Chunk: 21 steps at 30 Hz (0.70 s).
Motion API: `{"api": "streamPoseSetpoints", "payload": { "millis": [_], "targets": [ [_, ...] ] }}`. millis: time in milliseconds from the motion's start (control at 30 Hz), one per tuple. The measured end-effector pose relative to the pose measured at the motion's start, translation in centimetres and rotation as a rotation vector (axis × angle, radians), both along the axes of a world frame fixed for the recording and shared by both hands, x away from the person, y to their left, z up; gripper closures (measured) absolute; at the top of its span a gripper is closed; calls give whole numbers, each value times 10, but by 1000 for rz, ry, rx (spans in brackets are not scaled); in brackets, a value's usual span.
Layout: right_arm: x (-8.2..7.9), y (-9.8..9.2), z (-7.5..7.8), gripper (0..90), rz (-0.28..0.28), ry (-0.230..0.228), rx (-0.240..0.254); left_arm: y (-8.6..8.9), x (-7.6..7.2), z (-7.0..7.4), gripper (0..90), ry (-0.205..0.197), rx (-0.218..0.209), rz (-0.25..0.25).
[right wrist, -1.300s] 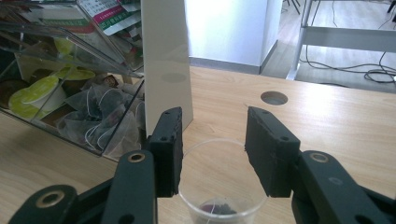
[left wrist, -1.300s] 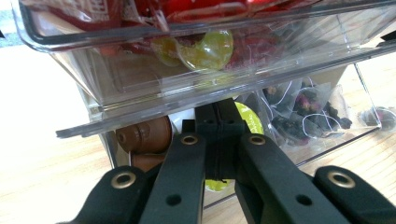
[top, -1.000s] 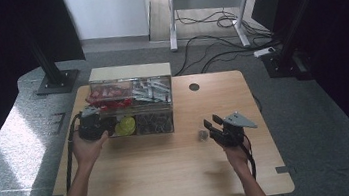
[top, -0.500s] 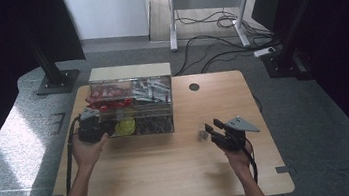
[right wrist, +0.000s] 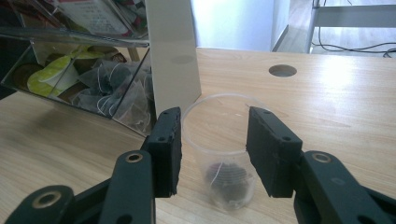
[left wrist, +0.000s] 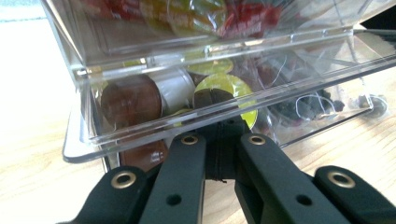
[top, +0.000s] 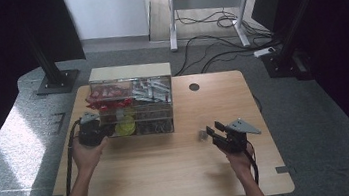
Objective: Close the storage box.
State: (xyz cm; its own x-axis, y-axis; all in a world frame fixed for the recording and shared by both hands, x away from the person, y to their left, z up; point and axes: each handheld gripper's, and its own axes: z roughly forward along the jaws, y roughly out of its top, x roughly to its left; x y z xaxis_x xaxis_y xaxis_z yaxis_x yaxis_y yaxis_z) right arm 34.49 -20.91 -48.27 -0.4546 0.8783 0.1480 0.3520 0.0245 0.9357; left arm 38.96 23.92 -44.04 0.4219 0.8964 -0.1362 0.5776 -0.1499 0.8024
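A clear acrylic organizer (top: pixel 154 111) stands at the table's back left, holding red packets, sachets, capsules and tea bags (right wrist: pixel 116 100). At its lower left corner my left gripper (top: pixel 100 131) (left wrist: pixel 223 133) is shut on the front lip of a clear drawer (left wrist: pixel 140 135). The drawer sticks out a little and holds brown and yellow-green capsules (left wrist: pixel 229 86). Right of centre, my right gripper (top: pixel 213 131) (right wrist: pixel 214 140) is open, its jaws on either side of a small clear cup (top: pixel 201 135) (right wrist: pixel 224 154). A tea bag (right wrist: pixel 228 177) lies in the cup's bottom.
The wooden table (top: pixel 172 179) has a round cable hole (top: pixel 194 86) behind the cup. The organizer's beige side panel (right wrist: pixel 170 51) rises just left of the cup. Beyond the table are a desk frame (top: pixel 201 4), floor cables and black stands.
The left gripper has drawn back slightly toward the person at the organizer's front. The right gripper has shifted a little nearer the person, staying by the cup.
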Motion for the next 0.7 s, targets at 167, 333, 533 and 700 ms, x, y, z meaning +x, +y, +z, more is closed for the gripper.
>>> {"api": "streamPoseSetpoints", "payload": {
  "millis": [167, 333, 533, 700],
  "targets": [
    [-1, -1, -1, 542, -1, 2, -4, 0, 0, -5, 900, 16, -10, -2],
    [-2, -1, -2, 538, 8, 17, -1, 0, -2, -7, 900, 17, -15, -3],
    [-4, -1, -2, 537, 12, 24, -3, 1, -5, -13, 900, 29, -10, -8],
    [-6, 2, -4, 537, 20, 39, -10, 4, -8, -17, 900, 37, -30, -14]
  ]
}}
